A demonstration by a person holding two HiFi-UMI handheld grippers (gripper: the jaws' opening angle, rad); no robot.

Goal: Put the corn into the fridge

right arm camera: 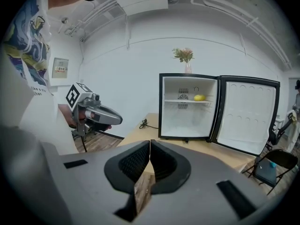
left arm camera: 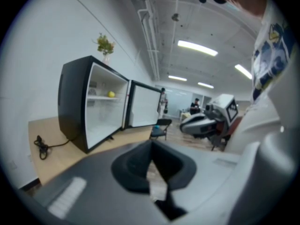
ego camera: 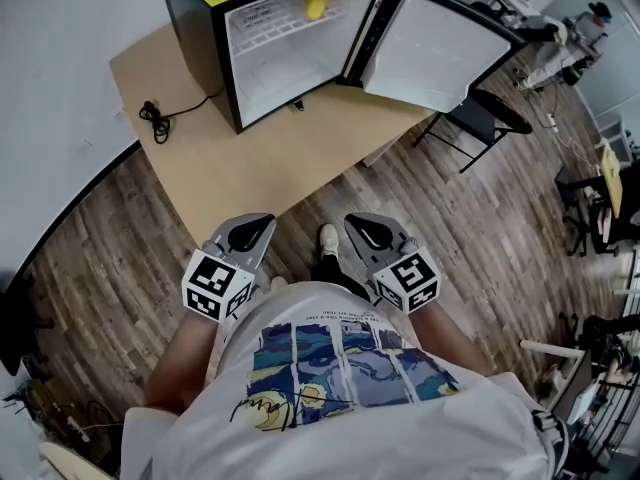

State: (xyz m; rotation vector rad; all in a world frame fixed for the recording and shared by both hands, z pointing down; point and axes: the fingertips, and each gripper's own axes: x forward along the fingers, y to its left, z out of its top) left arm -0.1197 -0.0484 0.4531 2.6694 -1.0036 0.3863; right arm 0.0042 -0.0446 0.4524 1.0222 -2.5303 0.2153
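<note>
The yellow corn (ego camera: 316,4) lies on the upper shelf inside the black mini fridge (ego camera: 195,38), which stands on a wooden table (ego camera: 250,168) with its door (ego camera: 440,53) swung wide open. The corn (right arm camera: 199,97) also shows on that shelf in the right gripper view, and the corn (left arm camera: 111,94) is small in the left gripper view. My left gripper (ego camera: 262,224) and right gripper (ego camera: 356,224) are held side by side close to my body, well short of the table's near corner. Both are shut with nothing between their jaws.
A black power cable (ego camera: 155,118) lies coiled on the table left of the fridge. A black chair (ego camera: 480,118) stands under the open door. A small plant (right arm camera: 184,55) sits on top of the fridge. A person (ego camera: 590,23) is at desks far back right.
</note>
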